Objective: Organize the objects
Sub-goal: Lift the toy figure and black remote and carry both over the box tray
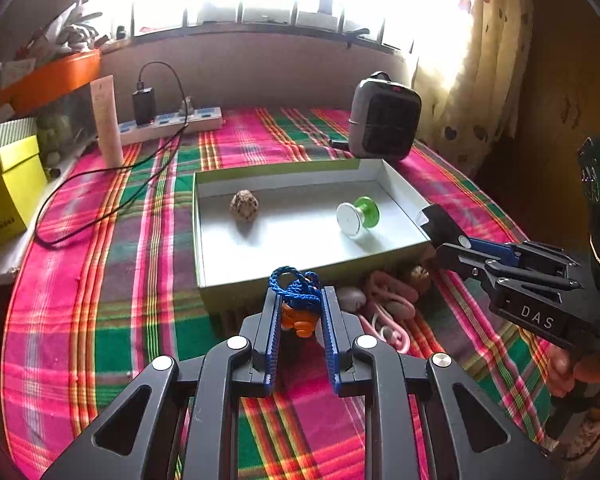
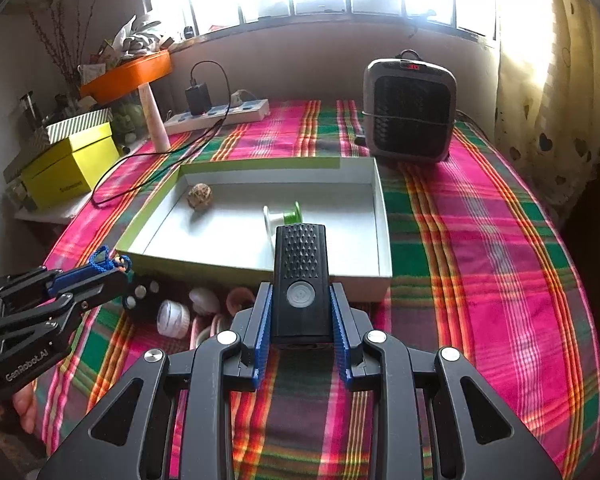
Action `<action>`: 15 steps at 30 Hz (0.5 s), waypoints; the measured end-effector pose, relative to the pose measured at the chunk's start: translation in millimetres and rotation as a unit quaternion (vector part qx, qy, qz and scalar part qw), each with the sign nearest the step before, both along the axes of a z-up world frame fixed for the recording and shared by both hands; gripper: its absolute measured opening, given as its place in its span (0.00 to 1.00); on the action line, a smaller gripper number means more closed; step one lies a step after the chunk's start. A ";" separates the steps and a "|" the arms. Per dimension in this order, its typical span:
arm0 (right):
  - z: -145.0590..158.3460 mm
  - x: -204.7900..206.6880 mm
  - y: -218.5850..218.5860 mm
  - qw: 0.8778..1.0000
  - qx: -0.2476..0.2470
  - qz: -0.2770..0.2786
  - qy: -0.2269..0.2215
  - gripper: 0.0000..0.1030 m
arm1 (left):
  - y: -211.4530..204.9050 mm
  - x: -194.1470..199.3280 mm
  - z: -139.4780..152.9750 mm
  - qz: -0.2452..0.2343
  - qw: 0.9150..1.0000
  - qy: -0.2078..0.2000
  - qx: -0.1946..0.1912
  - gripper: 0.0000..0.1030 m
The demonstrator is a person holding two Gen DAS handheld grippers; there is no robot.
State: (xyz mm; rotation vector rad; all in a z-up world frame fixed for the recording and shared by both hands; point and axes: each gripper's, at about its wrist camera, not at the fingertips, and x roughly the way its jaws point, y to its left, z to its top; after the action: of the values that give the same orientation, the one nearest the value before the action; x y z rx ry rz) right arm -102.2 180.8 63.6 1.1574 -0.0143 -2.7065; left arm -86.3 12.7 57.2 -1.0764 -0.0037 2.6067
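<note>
My left gripper (image 1: 300,296) is shut on a small orange toy (image 1: 298,318) with a blue cord (image 1: 294,284), just in front of the near wall of the white-lined green box (image 1: 198,240). A speckled brown ball (image 1: 244,206) and a green spool (image 1: 358,214) lie inside the box. My right gripper (image 2: 300,290) is shut on a black rectangular device with a round button (image 2: 300,264), held above the box's near right corner. Each gripper also shows at the edge of the other's view: the right gripper (image 1: 446,236) and the left gripper (image 2: 114,270).
Loose items lie on the plaid cloth before the box: a pink cord (image 1: 388,300), a white cap (image 2: 173,318), a shell (image 2: 204,300), a black button pad (image 2: 142,300). Behind stand a grey heater (image 2: 410,112), a power strip (image 2: 220,114), a yellow box (image 2: 72,168).
</note>
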 end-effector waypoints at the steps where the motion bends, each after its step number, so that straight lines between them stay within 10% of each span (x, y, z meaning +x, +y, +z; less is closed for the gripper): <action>1: 0.4 -2.4 -1.0 1.000 0.002 0.001 0.000 0.28 | 0.6 -2.3 0.1 0.000 1.000 0.000 0.000 0.17; 15: 2.2 -37.9 0.4 1.000 0.007 0.003 -0.005 0.28 | 7.9 -41.9 2.7 -0.005 1.000 -0.006 0.000 0.17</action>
State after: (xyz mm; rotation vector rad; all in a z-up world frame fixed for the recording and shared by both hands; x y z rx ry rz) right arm -140.1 181.2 65.9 1.1741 0.0050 -2.6995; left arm -128.2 20.7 59.8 -1.0891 0.0003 2.5909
